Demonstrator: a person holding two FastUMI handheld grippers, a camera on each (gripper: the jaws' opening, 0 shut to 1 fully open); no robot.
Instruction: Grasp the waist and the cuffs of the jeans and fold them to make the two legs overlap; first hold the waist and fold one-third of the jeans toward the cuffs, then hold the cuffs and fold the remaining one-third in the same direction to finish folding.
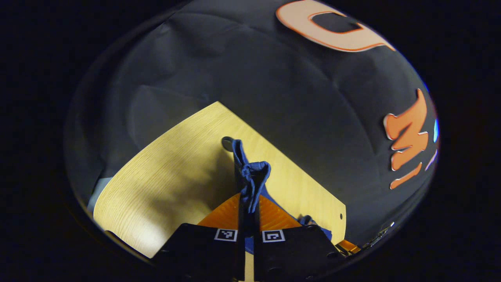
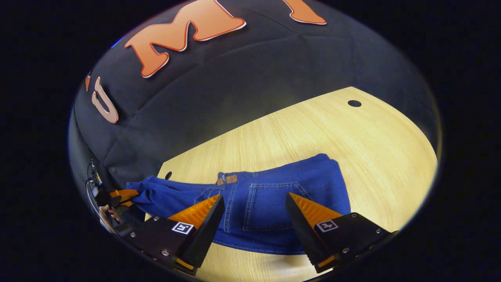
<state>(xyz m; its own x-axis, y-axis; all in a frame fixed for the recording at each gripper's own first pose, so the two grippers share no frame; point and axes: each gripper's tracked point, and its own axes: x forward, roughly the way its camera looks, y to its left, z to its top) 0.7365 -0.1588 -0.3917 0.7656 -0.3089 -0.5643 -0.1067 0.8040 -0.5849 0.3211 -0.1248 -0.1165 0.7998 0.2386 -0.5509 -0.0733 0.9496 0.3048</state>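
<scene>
The blue jeans (image 2: 274,188) lie on the wooden table (image 2: 352,149), with a back pocket (image 2: 266,207) and a brown waist patch (image 2: 227,179) facing up. My right gripper (image 2: 254,197) hovers open just over the pocket; its orange fingers (image 2: 199,211) stand wide apart with nothing between them. The left gripper (image 2: 122,195) shows at the far left of the right gripper view, where the denim stretches to it. In the left gripper view my left gripper (image 1: 249,201) is shut on a bunch of the jeans (image 1: 252,176), which sticks up past the fingertips.
A hand (image 2: 106,213) holds the left gripper at the table's left end. The table has small round holes (image 2: 354,103) near its far edge, and one hole (image 1: 227,143) lies just beyond the pinched denim. Bare wood (image 1: 156,188) spreads to the left.
</scene>
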